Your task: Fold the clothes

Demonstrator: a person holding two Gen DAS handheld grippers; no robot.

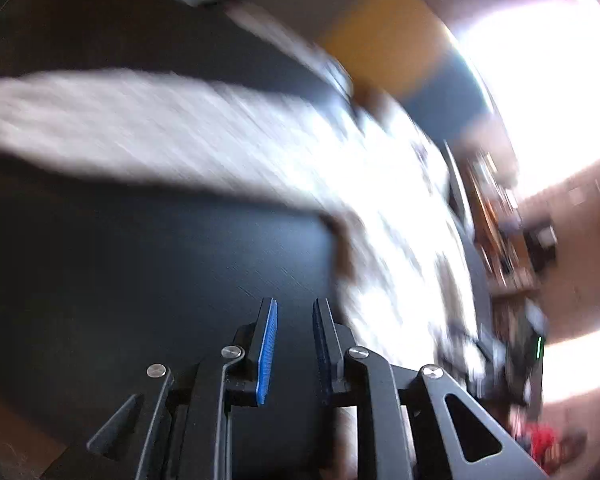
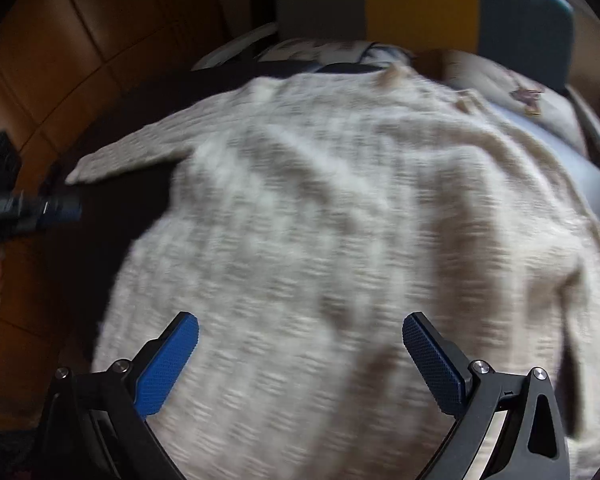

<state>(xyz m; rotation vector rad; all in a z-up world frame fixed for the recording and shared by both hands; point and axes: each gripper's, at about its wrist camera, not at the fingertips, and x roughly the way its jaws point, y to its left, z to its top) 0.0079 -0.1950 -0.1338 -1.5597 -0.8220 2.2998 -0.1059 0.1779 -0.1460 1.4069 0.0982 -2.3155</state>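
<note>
A home room — cushioned seat [image 2: 420,0], wood-panelled wall [image 2: 80,40], bright window [image 1: 548,92].

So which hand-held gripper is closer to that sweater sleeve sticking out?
Left. The left hand-held gripper sits just below the sleeve tip; the right hand-held gripper hovers over the sweater's body.

Cream knit sweater [image 2: 340,208] spread flat, jaws wide apart
</note>
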